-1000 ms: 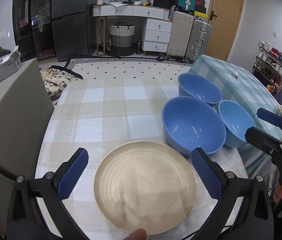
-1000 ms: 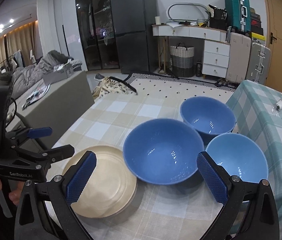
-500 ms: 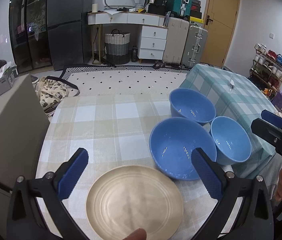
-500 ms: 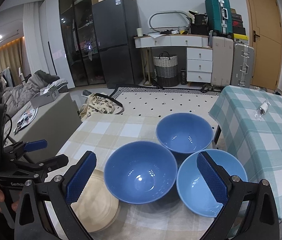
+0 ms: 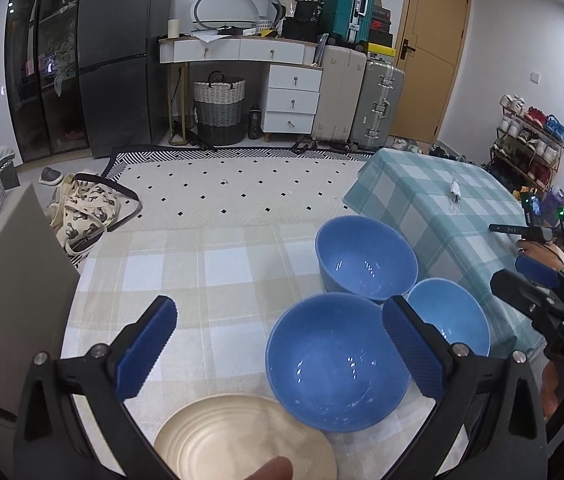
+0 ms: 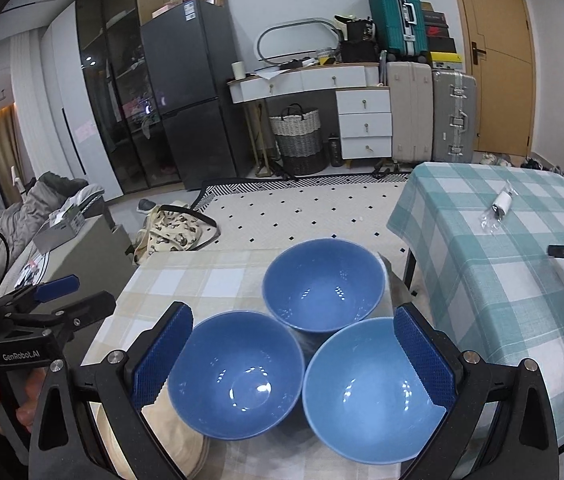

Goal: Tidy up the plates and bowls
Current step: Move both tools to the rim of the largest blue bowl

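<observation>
both tongs, the left gripper and right gripper, hang open and empty over three blue bowls clustered right of the near cream plate, so nesting looks unstarted, needing a rim grasp.

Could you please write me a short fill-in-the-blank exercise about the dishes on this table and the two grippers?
1. The table holds ____ blue bowls.
2. The lightest bowl lies nearest the ____ gripper.
3. The plate is ____ in colour.
4. The left gripper holds ____.

Missing words: three; right; cream; nothing
</observation>
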A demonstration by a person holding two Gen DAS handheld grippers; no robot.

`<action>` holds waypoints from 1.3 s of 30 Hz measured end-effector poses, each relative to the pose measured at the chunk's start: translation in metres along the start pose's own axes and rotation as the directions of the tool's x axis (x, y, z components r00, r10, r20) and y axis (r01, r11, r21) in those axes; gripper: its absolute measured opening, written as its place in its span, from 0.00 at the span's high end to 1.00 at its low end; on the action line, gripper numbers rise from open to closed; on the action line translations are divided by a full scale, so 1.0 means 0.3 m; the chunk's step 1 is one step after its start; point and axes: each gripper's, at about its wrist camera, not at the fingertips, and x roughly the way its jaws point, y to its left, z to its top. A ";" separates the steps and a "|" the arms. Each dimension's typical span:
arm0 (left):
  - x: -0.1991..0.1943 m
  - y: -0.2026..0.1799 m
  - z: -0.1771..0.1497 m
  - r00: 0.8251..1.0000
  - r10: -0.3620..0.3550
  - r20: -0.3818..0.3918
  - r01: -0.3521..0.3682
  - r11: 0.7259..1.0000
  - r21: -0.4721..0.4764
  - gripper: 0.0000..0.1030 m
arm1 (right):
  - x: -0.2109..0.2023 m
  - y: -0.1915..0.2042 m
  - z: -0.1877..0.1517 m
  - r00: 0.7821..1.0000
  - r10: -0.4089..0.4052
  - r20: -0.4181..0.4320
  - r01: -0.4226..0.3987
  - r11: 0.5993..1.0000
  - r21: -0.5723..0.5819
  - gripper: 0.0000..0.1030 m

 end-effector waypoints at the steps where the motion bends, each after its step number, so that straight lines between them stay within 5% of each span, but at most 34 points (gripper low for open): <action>1: 0.012 -0.004 0.011 1.000 -0.004 -0.005 0.004 1.000 0.000 0.00 | 0.008 -0.012 0.006 1.000 -0.005 -0.003 0.005 1.000 0.007 0.01; 15: 0.192 -0.070 0.114 0.999 -0.005 -0.049 0.007 0.999 0.036 0.00 | 0.132 -0.155 0.083 0.998 -0.044 -0.036 0.047 0.997 0.062 0.01; 39: 0.518 -0.069 0.114 0.981 0.019 -0.192 -0.014 1.000 0.028 0.00 | 0.370 -0.323 0.080 0.987 -0.097 -0.124 0.115 0.982 0.149 0.01</action>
